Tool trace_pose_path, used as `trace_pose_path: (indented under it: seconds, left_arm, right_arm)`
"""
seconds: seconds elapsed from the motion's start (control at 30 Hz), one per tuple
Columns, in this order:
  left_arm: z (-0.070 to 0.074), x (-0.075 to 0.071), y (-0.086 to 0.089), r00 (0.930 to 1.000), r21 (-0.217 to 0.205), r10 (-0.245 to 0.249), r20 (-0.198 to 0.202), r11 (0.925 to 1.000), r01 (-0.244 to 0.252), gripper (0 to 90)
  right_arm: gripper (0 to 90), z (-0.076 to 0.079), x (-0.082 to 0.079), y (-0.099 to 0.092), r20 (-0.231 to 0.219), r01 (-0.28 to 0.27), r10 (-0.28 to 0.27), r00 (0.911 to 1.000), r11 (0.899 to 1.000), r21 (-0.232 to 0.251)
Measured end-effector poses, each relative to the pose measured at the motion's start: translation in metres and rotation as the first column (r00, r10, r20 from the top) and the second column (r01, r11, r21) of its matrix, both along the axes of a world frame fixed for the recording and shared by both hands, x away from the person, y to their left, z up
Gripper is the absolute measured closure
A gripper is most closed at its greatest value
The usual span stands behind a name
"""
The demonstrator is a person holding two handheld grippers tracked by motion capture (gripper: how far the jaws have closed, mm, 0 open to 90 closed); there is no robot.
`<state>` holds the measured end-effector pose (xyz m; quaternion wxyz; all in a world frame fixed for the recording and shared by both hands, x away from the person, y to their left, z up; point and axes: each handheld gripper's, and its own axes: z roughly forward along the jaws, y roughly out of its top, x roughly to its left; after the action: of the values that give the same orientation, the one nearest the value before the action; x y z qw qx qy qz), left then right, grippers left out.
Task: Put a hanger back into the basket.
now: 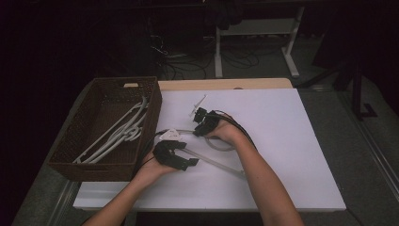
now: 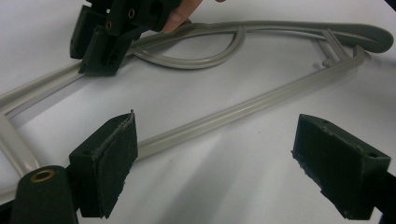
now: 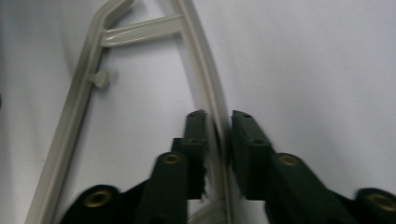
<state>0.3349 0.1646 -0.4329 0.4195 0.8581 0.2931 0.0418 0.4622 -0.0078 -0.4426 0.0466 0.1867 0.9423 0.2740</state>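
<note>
Fingers (image 3: pixel 245 149) of right gripper (image 3: pixel 218 116) nearly closed around grey plastic hanger (image 2: pixel 261 105) arm, mid-desk (image 1: pixel 282 155) | left gripper (image 2: pixel 215 154) wide open, empty, near side | risk: thin arm slips, hanger pivots on lift.

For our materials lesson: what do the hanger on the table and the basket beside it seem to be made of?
Hanger: probably moulded plastic, pale grey with a slight sheen; its ribbed bars and small moulded peg suggest so. Basket: dark brown woven wicker or rattan by its look, matt; the weave texture shows on its walls.
</note>
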Motion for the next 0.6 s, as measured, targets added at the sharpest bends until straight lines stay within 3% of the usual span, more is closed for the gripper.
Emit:
trace_pose_path:
  seconds: [0.27, 0.47, 0.6]
  left_arm:
    - [0.000, 0.000, 0.000, 1.0000, 0.000, 0.004, -0.001, 1.0000, -0.004, 14.0]
    - [0.000, 0.000, 0.000, 1.0000, 0.001, 0.005, -0.003, 1.0000, -0.005, 14.1]
    - [0.000, 0.001, 0.001, 1.0000, 0.001, 0.005, -0.003, 1.0000, -0.005, 14.1]
  right_arm:
    - [80.7, 0.002, 0.000, 0.000, 0.044, -0.023, 0.024, 0.9988, 0.999, -0.036]
    - [80.8, 0.003, 0.007, -0.014, 0.048, 0.047, -0.045, 0.9978, 0.998, -0.048]
    - [80.7, 0.007, 0.015, -0.032, 0.065, 0.135, -0.131, 0.9893, 0.989, -0.058]
